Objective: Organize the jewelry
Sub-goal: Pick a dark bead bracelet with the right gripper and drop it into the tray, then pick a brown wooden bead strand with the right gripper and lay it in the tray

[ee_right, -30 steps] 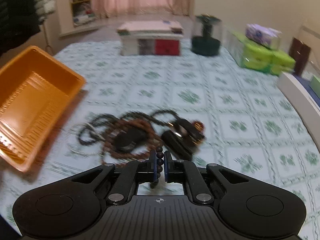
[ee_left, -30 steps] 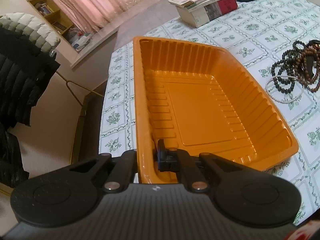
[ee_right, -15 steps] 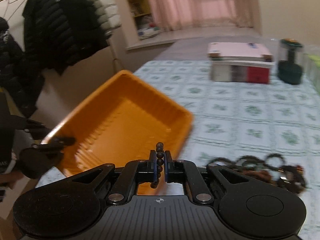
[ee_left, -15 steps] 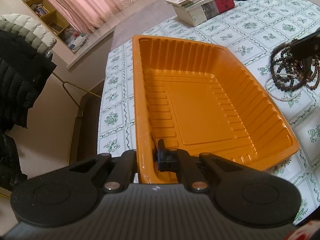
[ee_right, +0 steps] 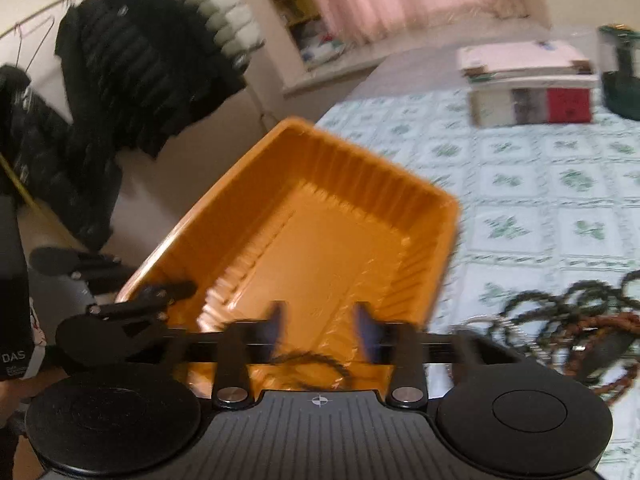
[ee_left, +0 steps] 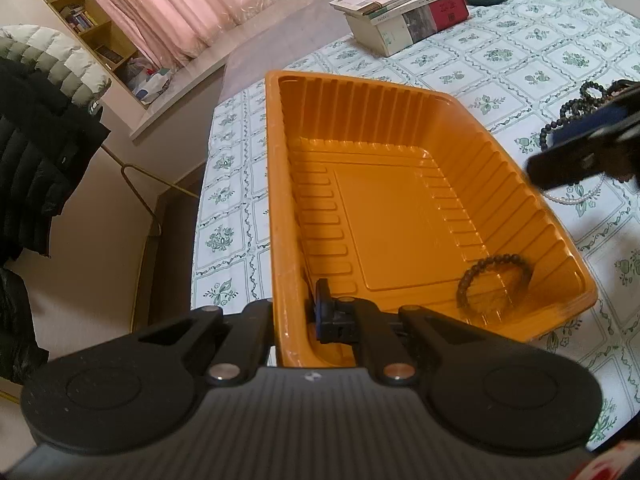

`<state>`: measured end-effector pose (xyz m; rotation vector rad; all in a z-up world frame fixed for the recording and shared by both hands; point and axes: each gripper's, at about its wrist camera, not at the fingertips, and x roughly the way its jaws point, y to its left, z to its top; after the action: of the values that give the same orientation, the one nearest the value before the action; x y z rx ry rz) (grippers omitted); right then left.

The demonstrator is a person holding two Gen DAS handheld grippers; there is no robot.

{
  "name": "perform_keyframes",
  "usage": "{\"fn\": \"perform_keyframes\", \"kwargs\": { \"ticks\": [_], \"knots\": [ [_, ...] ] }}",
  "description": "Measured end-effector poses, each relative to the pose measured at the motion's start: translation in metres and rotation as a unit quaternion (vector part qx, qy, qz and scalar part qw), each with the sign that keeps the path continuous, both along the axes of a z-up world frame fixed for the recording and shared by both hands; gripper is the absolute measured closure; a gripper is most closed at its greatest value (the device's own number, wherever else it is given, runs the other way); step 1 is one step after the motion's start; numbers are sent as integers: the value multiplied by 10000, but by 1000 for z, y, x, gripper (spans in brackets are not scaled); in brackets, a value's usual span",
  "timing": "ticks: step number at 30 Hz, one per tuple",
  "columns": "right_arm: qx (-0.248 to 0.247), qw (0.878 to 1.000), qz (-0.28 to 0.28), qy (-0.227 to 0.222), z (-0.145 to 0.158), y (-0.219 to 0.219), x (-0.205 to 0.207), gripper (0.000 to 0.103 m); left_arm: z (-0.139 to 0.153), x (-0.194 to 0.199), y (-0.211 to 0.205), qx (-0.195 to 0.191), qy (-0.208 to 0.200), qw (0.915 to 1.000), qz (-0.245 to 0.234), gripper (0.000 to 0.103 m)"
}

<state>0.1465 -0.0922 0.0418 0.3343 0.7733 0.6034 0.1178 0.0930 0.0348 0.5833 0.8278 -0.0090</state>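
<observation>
The dark bead bracelet [ee_left: 495,280] lies in the orange tray's [ee_left: 280,208] near right corner. The right gripper [ee_right: 320,328] has just been opening, nothing between its fingers; the left gripper [ee_left: 296,312] stays clenched on the tray's near rim. Next, probably fetching another piece from the jewelry heap [ee_right: 560,320] right of the tray.

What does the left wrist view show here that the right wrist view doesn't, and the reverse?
Left only: the left gripper shut on the tray's near wall, and the bracelet as a whole ring.

Right only: the right gripper, its jaws just opened with nothing between them.

Both: orange tray, bracelet inside it, bead pile on the cloth, books.
</observation>
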Motion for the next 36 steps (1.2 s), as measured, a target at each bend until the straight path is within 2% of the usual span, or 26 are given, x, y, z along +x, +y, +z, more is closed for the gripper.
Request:
{"fn": "perform_keyframes", "kwargs": {
  "ticks": [2,6,9,13,18,22,24,25,26,34,36],
  "knots": [
    [-123,9996,-234,-69,-1,-14,-5,47,0,-1,0,-7,-10,10000,11,99],
    [-778,9940,-762,-130,-16,-51,-21,47,0,-2,-1,-16,-21,10000,26,99],
    [-1168,9857,-1214,72,-35,-79,-32,47,0,-2,-2,-9,-35,10000,42,99],
    [-1287,9767,-1682,340,-51,-113,-44,47,0,-2,-2,-10,-35,10000,67,99],
    [-1416,9676,-2046,423,-61,-136,-49,47,0,-2,-4,21,-46,9999,91,99],
    [-1381,9650,-2197,376,-64,-147,-45,47,0,-2,-5,40,-42,9999,98,99],
    [-1447,9644,-2189,344,-66,-149,-40,55,0,-2,-5,50,-34,9999,98,99],
    [-1469,9646,-2164,329,-69,-149,-35,68,0,-2,-6,53,-33,9999,97,99],
    [-1479,9652,-2132,338,-70,-149,-31,72,0,-2,-5,51,-38,9999,100,99],
    [-1642,9688,-1831,313,-83,-144,-3,73,-1,-1,-5,74,-29,9999,133,99],
    [-1709,9690,-1758,301,-84,-142,1,85,-1,-1,-5,75,-25,9999,139,99]
  ]
}}
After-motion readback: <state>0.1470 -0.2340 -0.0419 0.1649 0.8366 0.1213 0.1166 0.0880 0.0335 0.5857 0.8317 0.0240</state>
